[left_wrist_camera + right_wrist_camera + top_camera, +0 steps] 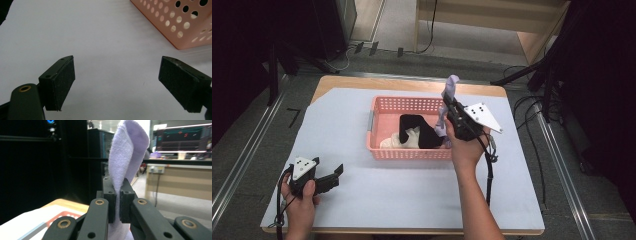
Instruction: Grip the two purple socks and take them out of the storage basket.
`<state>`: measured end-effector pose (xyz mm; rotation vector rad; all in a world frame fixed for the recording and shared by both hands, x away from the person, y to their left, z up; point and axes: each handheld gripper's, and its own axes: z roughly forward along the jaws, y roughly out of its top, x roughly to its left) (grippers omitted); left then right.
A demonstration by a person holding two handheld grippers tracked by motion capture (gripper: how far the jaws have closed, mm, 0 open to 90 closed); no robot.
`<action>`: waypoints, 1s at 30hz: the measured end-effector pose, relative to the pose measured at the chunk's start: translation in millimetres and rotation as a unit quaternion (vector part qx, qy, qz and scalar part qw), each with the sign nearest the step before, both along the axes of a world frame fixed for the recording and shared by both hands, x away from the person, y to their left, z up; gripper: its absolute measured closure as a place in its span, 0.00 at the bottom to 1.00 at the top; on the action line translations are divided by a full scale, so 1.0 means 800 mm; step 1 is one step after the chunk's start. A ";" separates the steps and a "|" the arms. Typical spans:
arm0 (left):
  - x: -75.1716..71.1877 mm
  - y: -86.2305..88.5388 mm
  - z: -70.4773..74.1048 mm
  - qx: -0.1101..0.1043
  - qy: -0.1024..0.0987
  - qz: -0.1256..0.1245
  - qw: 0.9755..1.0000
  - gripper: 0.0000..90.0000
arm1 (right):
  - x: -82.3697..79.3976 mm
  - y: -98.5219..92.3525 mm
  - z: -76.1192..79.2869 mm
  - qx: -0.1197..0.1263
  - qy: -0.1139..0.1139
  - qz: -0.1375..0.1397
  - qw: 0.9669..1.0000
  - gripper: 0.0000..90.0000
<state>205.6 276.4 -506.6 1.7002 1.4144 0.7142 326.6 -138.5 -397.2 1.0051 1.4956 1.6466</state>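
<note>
- Pinching a lilac sock (126,160): right gripper (117,195) jaws pressed almost together, only the thickness of the fabric between the pads.
- Sock folded over above the jaws, rounded fold rising past the tips; rest of the fabric running down between the jaws and out of sight beneath them in the right gripper view.
- Seen from the high view: right gripper (451,102) raised, jaws pointing up and away from the person, sock (452,86) sticking up beyond the tips, another length (441,122) hanging below the jaws beside the right hand (467,147).
- Directly below and to the left of the right jaws: pink perforated basket (384,105) on the white table cover (412,190).
- Inside the basket: black garment (417,127) and cream-white fabric (404,140), touching each other; hanging sock end near the basket's right wall, contact cannot be told.
- Left gripper (116,82) jaws spread wide, nothing between the pads, bare white cover (100,37) under and ahead of them.
- Ahead and to the right of the left jaws: lower corner of the pink basket (185,30), well apart from both pads.
- From the high view: left gripper (329,177) held low by the left hand (302,202) near the table's front left corner, jaws aimed rightward, well apart from the basket and from the right gripper.
- Grey three-cornered plate (482,116) on top of the right gripper, tilted.
</note>
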 end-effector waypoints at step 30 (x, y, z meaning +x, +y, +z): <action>-0.001 -0.001 0.000 0.009 0.000 -0.001 1.000 0.16 | -0.008 -0.148 -0.086 0.027 0.115 -0.115 0.986 0.55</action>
